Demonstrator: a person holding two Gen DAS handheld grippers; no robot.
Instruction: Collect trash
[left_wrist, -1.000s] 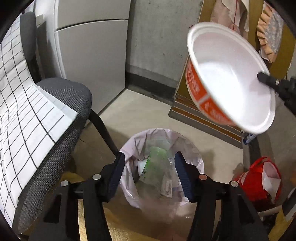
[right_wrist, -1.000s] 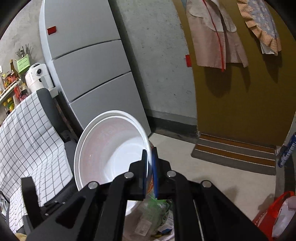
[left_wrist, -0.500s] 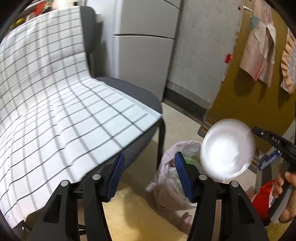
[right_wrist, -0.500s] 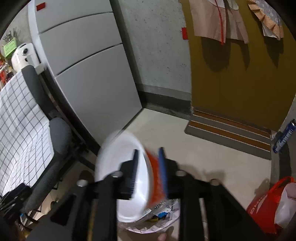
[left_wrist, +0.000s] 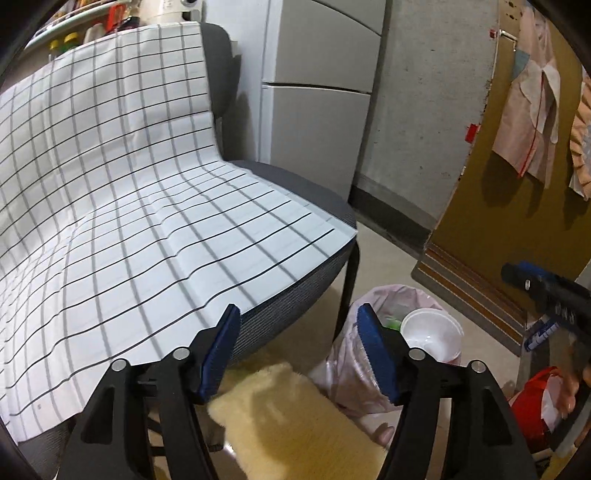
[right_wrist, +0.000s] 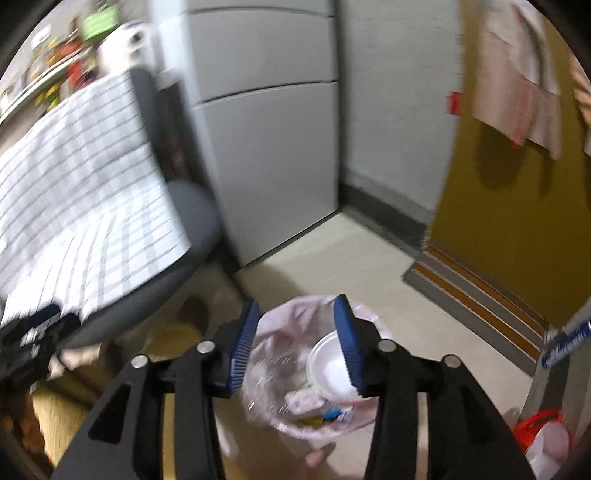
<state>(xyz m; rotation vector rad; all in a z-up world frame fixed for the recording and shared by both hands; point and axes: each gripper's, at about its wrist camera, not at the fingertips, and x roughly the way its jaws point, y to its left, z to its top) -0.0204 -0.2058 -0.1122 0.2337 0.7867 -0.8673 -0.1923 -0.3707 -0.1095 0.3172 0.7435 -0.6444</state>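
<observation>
A white foam bowl (right_wrist: 328, 371) lies on the rubbish inside the bin with the pale pink liner (right_wrist: 280, 376). My right gripper (right_wrist: 297, 343) hangs above the bin with its jaws opening and nothing between the pads. The left wrist view shows the same bowl (left_wrist: 432, 334) in the lined bin (left_wrist: 354, 369) on the floor at lower right. My left gripper (left_wrist: 299, 350) is off to the left of the bin, over the chair's front edge, jaws opening and empty. The right gripper's dark tip (left_wrist: 543, 286) enters at the far right edge.
A grey chair (left_wrist: 295, 184) draped with a white checked cloth (left_wrist: 122, 221) fills the left. A yellow fleecy mat (left_wrist: 295, 432) lies below. A grey cabinet (right_wrist: 273, 147), an ochre door with hanging clothes (right_wrist: 517, 184), a striped doormat (right_wrist: 476, 291) and a red bag (right_wrist: 543, 439) surround the bin.
The right gripper let go of the bowl, which dropped into the lined bin; its jaws have parted. The left gripper swung left and up toward the chair, and its jaws widened.
</observation>
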